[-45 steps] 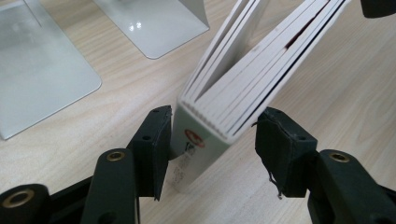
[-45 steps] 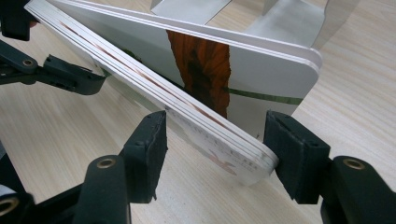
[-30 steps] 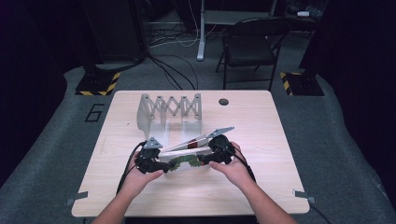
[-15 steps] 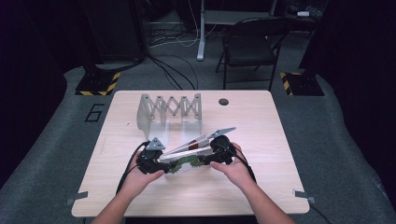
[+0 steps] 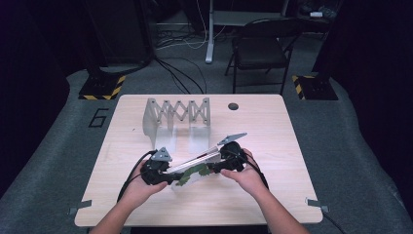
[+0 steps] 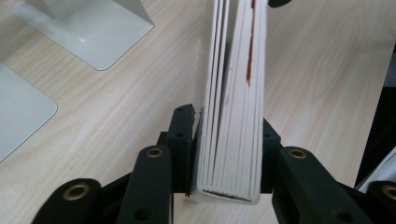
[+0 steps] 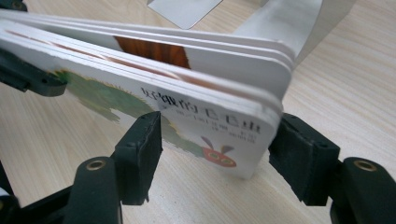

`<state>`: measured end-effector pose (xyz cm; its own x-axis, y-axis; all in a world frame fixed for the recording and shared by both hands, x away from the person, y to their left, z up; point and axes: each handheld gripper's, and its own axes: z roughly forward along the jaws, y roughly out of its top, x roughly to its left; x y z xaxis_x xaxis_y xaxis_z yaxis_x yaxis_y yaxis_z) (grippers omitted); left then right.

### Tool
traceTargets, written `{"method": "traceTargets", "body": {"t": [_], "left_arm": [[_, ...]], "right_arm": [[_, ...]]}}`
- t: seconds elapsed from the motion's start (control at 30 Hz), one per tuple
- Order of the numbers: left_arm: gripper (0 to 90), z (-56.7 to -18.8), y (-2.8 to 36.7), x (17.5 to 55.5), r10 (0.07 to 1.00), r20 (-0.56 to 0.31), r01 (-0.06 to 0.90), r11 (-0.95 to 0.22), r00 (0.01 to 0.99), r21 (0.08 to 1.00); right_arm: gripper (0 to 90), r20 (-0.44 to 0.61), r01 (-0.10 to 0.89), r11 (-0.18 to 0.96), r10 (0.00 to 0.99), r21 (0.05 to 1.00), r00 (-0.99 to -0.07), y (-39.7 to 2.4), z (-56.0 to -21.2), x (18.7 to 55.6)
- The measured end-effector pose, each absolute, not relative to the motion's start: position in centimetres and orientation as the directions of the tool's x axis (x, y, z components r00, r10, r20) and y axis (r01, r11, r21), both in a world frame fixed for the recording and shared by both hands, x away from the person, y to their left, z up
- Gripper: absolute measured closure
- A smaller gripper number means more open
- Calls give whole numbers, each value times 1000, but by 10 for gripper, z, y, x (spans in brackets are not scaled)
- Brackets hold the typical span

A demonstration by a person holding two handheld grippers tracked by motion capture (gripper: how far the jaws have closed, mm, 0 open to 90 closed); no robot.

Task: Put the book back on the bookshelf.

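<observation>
A white board book [image 5: 195, 165] with a green caterpillar on its cover hangs slanted just above the table, between both grippers. My left gripper [image 5: 176, 176] holds the book's left end. In the left gripper view its jaws have just been closing, and both pads press on the stack of thick pages [image 6: 233, 116], so the left gripper [image 6: 226, 133] is shut on it. My right gripper [image 5: 212, 170] is at the book's other end. Its jaws have just been opening. In the right gripper view they straddle the book's corner [image 7: 210, 121] with a gap at the left pad [image 7: 140, 149].
A white accordion book rack [image 5: 178, 114] stands at the back of the wooden table [image 5: 292, 146], its flat base plates [image 6: 93, 32] close behind the book. A black grommet hole [image 5: 233, 106] sits near the far edge. A folding chair [image 5: 260, 48] stands beyond the table.
Both hands and the book keep nearly the same place. The left gripper has shifted only slightly at the book's end.
</observation>
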<state>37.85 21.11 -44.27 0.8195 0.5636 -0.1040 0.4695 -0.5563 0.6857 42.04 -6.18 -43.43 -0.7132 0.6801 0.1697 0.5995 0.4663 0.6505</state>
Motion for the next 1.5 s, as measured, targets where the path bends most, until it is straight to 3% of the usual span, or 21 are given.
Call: {"method": "traceTargets", "body": {"t": [0.13,0.33,0.77,1.03,1.5], "left_arm": [[739,-441,208,374,563,-76,456,-575,823,679],[739,-442,204,368,585,-72,466,-557,808,687],[684,-441,197,377,636,-106,517,-506,764,690],[570,-441,182,382,643,-83,513,-520,761,683],[601,-444,171,390,649,-75,522,-531,757,668]], "right_arm": [[352,172,594,460,677,661,-715,-65,-434,424],[363,176,596,458,677,660,-715,-64,-435,424],[376,184,596,461,669,657,-720,-59,-436,424],[379,185,596,457,671,661,-718,-61,-435,423],[384,191,607,440,684,662,-704,-67,-438,422]]}}
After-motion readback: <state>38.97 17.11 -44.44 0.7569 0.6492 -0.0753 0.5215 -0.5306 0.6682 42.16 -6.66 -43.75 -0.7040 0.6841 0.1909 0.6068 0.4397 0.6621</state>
